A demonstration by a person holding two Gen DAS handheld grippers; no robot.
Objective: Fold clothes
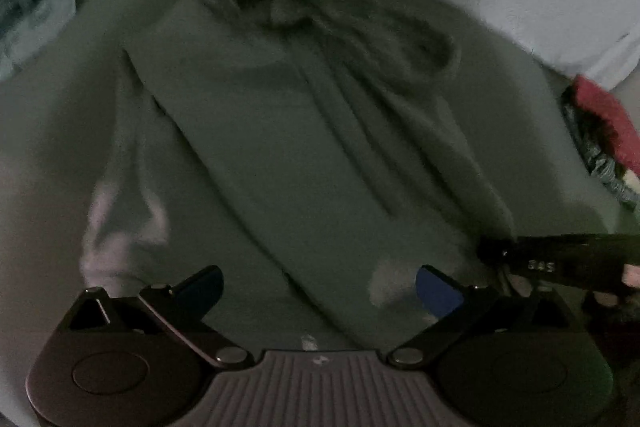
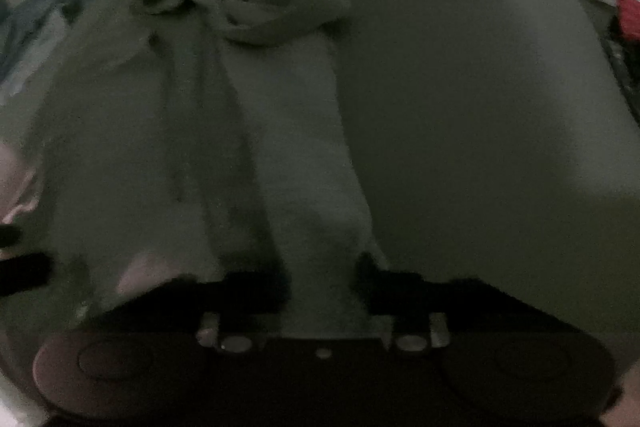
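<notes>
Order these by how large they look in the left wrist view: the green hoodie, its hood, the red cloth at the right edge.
1. green hoodie, filling most of the view.
2. hood, the bunched part at its far end.
3. red cloth, smallest; however, the frame edge cuts it off, so its full size is unsure.

Hoodie [image 1: 304,147] spread lengthwise on bed [image 1: 56,155], hood [image 1: 344,15] at far end; clothes pile [image 1: 600,131] at right edge.
</notes>
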